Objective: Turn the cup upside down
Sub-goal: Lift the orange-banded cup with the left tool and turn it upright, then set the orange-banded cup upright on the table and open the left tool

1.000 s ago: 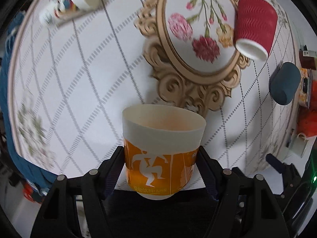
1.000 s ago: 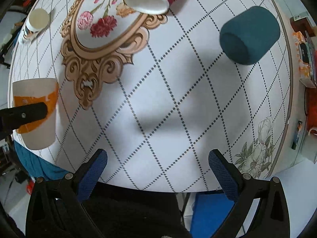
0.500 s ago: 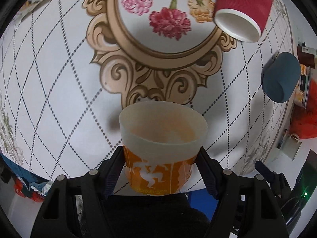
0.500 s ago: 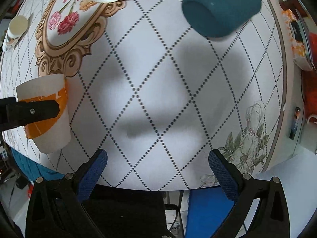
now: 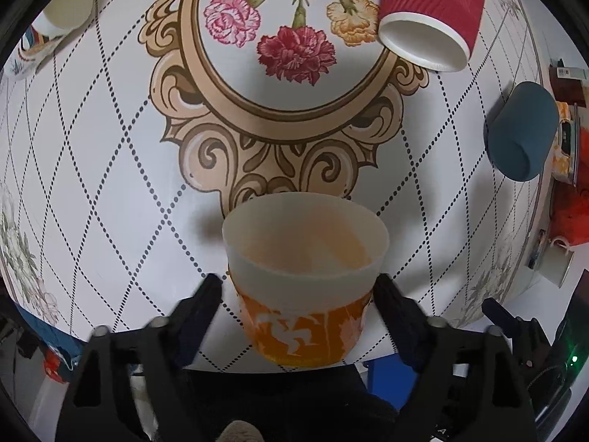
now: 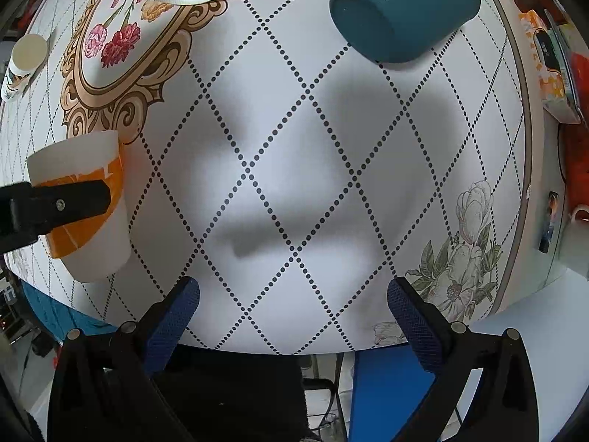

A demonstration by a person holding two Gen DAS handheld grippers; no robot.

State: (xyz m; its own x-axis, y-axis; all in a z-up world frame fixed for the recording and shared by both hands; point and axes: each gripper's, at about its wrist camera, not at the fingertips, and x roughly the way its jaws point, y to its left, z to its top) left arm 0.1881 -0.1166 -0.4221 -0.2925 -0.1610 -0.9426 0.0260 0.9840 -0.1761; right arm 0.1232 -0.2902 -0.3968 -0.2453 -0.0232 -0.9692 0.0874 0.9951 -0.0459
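My left gripper is shut on an orange and white paper cup, holding it by the sides above the near edge of the table, mouth facing away from me. The same cup shows at the left of the right wrist view, tilted, with a left finger across its orange band. My right gripper is open and empty above the table's near edge.
A red ribbed cup lies on its side on the flower medallion. A teal cup lies on its side at the right. A patterned paper cup lies far left. The round table carries clutter beyond its right rim.
My left gripper has carried the orange cup to the right and toward the table's near edge. My right gripper has moved forward and right, closer to the teal cup.
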